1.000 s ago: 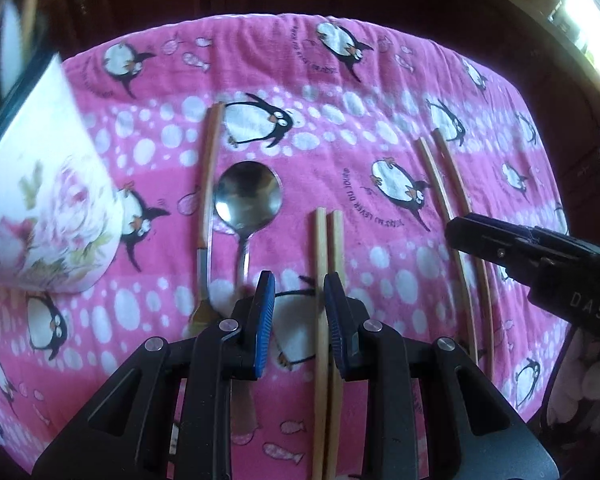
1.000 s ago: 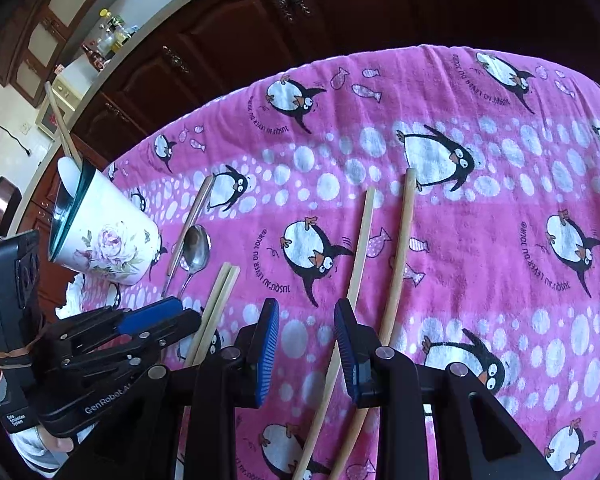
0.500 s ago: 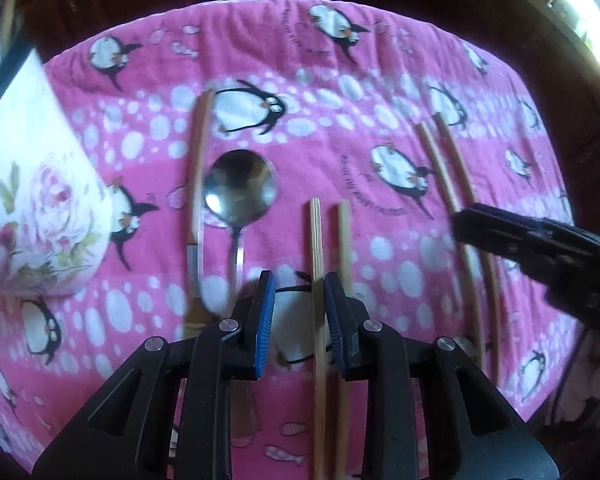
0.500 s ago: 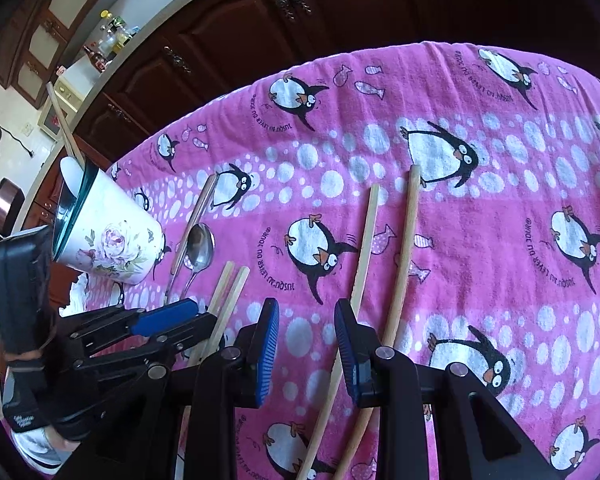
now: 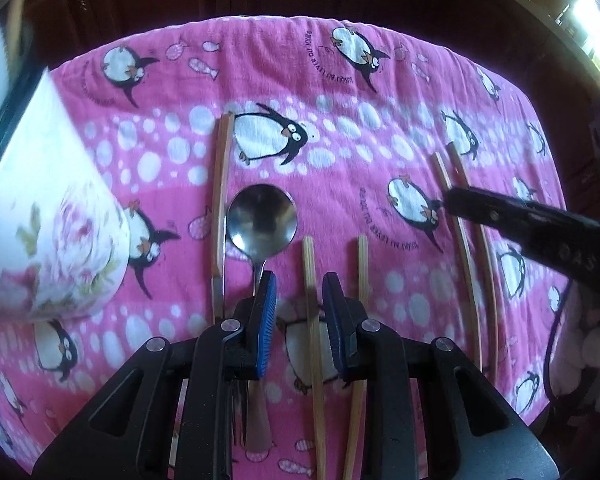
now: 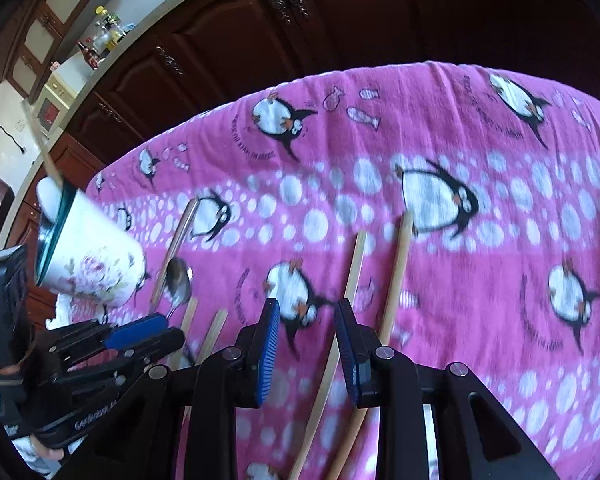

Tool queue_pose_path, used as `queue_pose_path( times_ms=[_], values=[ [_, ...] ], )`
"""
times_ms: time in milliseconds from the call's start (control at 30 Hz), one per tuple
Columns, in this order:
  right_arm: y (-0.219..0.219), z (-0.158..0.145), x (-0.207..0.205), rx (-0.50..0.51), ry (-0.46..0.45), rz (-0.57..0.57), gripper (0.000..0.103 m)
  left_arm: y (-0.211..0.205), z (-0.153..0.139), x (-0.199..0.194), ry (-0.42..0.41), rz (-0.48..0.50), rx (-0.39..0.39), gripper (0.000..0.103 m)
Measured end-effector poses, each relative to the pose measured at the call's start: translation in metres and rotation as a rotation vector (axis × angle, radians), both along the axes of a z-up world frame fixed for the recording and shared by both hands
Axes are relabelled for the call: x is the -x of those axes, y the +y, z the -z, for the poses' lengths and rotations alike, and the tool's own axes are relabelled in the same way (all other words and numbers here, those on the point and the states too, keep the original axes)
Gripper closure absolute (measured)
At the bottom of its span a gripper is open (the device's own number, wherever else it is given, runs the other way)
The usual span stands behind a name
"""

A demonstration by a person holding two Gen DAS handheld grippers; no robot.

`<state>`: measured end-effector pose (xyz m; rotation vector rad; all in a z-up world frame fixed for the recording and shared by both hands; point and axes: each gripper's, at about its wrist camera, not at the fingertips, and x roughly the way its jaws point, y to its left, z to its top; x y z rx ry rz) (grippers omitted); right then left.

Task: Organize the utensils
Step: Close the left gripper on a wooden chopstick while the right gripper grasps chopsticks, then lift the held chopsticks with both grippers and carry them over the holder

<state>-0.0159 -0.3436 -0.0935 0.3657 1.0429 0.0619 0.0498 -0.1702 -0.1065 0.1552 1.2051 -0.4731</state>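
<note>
On the pink penguin cloth point(image 5: 340, 92) lie a wood-handled fork point(image 5: 220, 184), a steel spoon point(image 5: 262, 216), two short chopsticks point(image 5: 309, 272) and two long chopsticks point(image 5: 466, 248). My left gripper point(image 5: 300, 320) points down over the short pair. Its jaws are closing with one chopstick between them, and the pads do not touch it. The other short chopstick point(image 5: 363, 260) runs under the right finger. My right gripper point(image 6: 306, 344) stands open over the long chopsticks point(image 6: 354, 276), one of which runs between its jaws. It also shows as the right gripper point(image 5: 460, 202) beside them.
A white floral cup point(image 5: 48, 220) stands at the left, with a chopstick point(image 6: 48, 160) sticking out of it. The left gripper point(image 6: 168, 332) sits just below that cup point(image 6: 96, 268). Dark wooden cabinets point(image 6: 260, 40) rise behind the table's far edge.
The two short chopsticks, side by side before, now lie apart, with one between my left jaws. My right gripper has edged forward along the long chopsticks.
</note>
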Motion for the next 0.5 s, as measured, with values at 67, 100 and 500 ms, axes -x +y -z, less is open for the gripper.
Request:
queue_pose_path(
  times_ms=[67, 100, 500],
  values=[
    [-0.002, 0.004, -0.012, 0.018, 0.017, -0.001, 0.076, -0.005, 0.002, -0.001, 0.001, 0.015, -0.020, 0.079],
    [-0.003, 0.007, -0.018, 0.036, 0.035, 0.008, 0.076, -0.006, 0.004, -0.002, 0.003, 0.020, -0.027, 0.079],
    [-0.009, 0.013, -0.033, 0.058, 0.034, 0.015, 0.096, -0.024, -0.001, -0.003, -0.007, 0.051, 0.009, 0.098]
  ],
)
